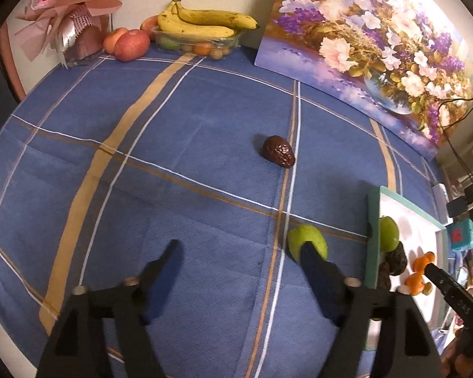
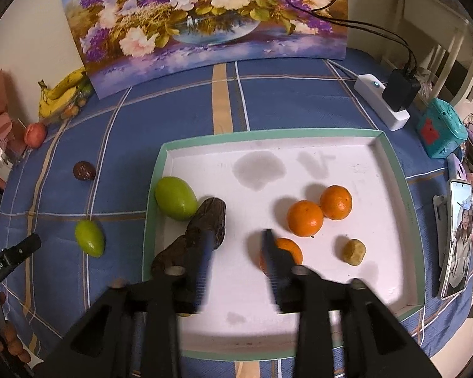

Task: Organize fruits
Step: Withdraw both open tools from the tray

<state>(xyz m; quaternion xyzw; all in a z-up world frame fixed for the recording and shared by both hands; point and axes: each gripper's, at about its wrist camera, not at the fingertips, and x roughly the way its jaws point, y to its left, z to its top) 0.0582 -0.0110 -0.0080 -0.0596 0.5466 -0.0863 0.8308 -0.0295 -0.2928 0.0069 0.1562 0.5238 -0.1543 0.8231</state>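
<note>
- The left gripper (image 1: 239, 245) is held wide above the blue checked cloth of the worktop (image 1: 173, 145), nothing caught between its jaws.
- A small green fruit (image 1: 307, 241) is seen on the cloth just beyond the tip of one left finger, near the tray's outer wall; whether finger and fruit touch cannot be told.
- A dark wrinkled fruit (image 1: 279, 151) lies alone on the cloth, well apart from the tray.
- The right gripper (image 2: 238, 236) is held apart over the white tray (image 2: 268, 134), empty.
- Inside the tray are counted a larger green fruit (image 2: 175, 197), two dark brown fruits (image 2: 209, 217) touching it, three oranges (image 2: 305, 218) and a small yellowish fruit (image 2: 353, 252).
- One orange is partly hidden behind a right finger.
- Bananas (image 1: 201, 20) are seen at the worktop's back edge.
</note>
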